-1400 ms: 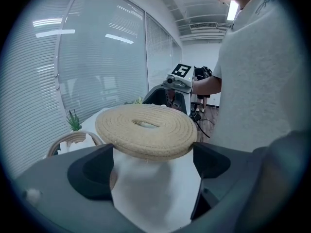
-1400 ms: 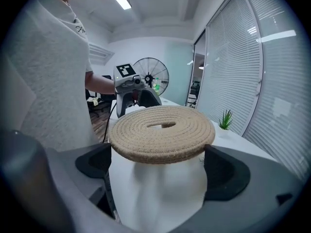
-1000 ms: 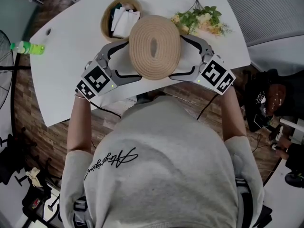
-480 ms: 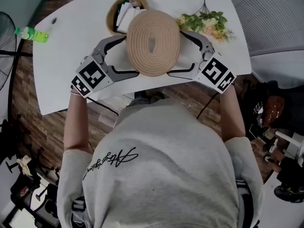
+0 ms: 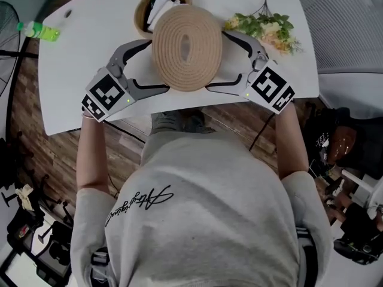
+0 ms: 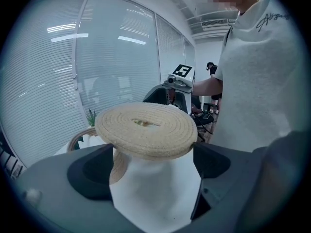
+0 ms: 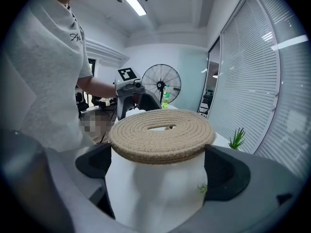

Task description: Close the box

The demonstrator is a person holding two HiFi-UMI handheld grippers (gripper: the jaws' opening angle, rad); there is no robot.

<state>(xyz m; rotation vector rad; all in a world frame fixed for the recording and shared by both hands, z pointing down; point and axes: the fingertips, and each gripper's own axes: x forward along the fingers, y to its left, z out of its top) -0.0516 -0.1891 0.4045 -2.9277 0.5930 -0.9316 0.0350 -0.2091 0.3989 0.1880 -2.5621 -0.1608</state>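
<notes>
White table [image 5: 72, 70]: your left claw [image 5: 159, 64] and right claw [image 5: 216, 60], spread wide, clamp woven lid [image 5: 187, 46] at opposite rims; probably light, floppy.

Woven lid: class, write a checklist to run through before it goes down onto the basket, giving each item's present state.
1. Left hand-held gripper clamped on the woven lid: ok.
2. Right hand-held gripper clamped on the opposite rim: ok.
3. Lid roughly level: ok.
4. Lid centred over the basket: not ok, it overlaps only the near rim.
5. White contents below the basket rim: cannot tell.
6. Flower sprig clear of the path: ok, off to the right.
</notes>
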